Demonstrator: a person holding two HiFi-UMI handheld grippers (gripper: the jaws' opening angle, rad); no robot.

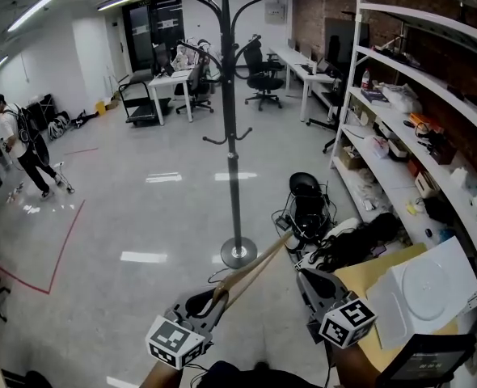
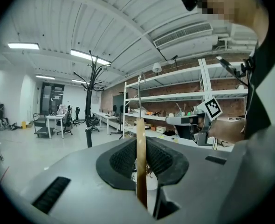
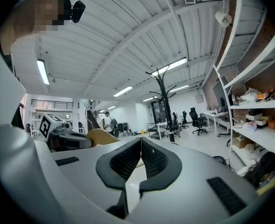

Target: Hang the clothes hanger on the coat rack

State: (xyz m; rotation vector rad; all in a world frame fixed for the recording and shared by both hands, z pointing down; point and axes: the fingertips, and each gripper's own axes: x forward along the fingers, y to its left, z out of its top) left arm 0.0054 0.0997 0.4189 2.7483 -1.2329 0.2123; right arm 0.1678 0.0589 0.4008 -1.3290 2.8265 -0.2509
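- The clothes hanger is smooth, pale wood, with a thin metal hook.
- The coat rack looks like dark, matt metal.
- The floor is grey, smooth and glossy.
- The left gripper is matt grey plastic; its fingers are black and bumpy.
- The wall is rough red brick.

A black coat rack stands at twelve o'clock on the grey floor. At six o'clock the left gripper holds a wooden hanger slanting toward one o'clock. The right gripper is at five, and shelves fill three o'clock.
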